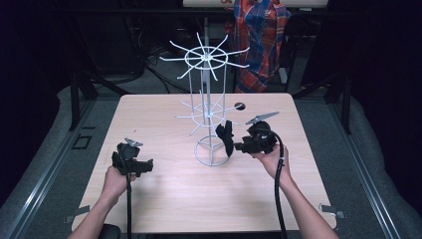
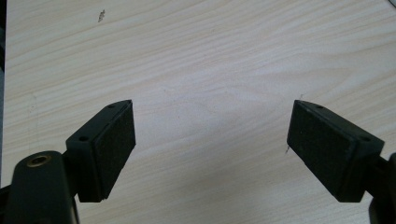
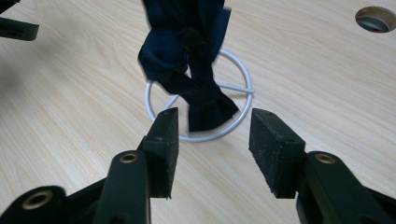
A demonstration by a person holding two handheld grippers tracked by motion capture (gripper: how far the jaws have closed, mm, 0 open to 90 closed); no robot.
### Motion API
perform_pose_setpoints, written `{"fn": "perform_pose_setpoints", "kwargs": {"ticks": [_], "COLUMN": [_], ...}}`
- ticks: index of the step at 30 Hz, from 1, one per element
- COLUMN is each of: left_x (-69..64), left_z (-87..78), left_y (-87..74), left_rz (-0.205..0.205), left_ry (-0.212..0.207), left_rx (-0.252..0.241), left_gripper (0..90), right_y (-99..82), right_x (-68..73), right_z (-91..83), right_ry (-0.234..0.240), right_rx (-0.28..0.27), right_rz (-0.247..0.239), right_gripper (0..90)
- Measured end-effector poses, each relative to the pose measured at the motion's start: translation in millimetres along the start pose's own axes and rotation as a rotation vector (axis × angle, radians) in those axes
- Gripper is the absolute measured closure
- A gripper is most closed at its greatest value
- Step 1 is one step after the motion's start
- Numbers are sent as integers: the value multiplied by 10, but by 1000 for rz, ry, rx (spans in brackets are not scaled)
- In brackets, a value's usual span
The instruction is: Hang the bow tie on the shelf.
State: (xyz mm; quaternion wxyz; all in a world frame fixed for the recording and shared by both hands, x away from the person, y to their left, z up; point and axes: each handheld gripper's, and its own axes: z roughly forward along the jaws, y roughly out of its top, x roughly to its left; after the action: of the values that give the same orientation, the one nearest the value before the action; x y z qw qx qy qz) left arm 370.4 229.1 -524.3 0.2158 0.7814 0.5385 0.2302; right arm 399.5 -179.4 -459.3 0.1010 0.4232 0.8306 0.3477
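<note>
Cloth (image 3: 189, 70) hangs on the wire rack (image 1: 206, 107) mid-table; right gripper (image 3: 212, 140) stands partly open, clear of it; left gripper (image 2: 210, 140) wide, empty.

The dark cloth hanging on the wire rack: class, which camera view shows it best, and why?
The right gripper view: the dark cloth hangs close up, its folds and flared end clear above the rack's base ring. The high view shows it small, dangling from a lower rack arm. The left gripper view looks at bare table.
</note>
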Motion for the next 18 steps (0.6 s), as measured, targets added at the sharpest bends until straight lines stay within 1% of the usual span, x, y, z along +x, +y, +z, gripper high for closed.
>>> {"fn": "perform_pose_setpoints", "kwargs": {"ticks": [3,4,7,10,16,17,18], "left_x": [0,0,0,-2,-2,-2,-2], "left_z": [0,1,5,4,5,5,4], "left_y": [0,0,1,2,1,1,2], "left_rz": [0,-1,0,-1,-2,-2,-2], "left_ry": [0,0,-2,-5,-3,-3,-5], "left_rx": [1,1,3,5,2,2,3], "left_gripper": [156,156,155,156,156,156,156], "right_y": [0,1,-1,-5,-32,-32,-55], "right_x": [1,17,28,46,68,68,69], "right_z": [-13,-32,-50,-101,-213,-213,-264], "right_ry": [8,7,11,14,-4,-4,-3], "right_rx": [-6,-4,-6,-5,12,12,6], "right_rz": [-8,-7,-11,-24,-43,-43,-52], "right_gripper": [510,489,475,433,341,341,310]}}
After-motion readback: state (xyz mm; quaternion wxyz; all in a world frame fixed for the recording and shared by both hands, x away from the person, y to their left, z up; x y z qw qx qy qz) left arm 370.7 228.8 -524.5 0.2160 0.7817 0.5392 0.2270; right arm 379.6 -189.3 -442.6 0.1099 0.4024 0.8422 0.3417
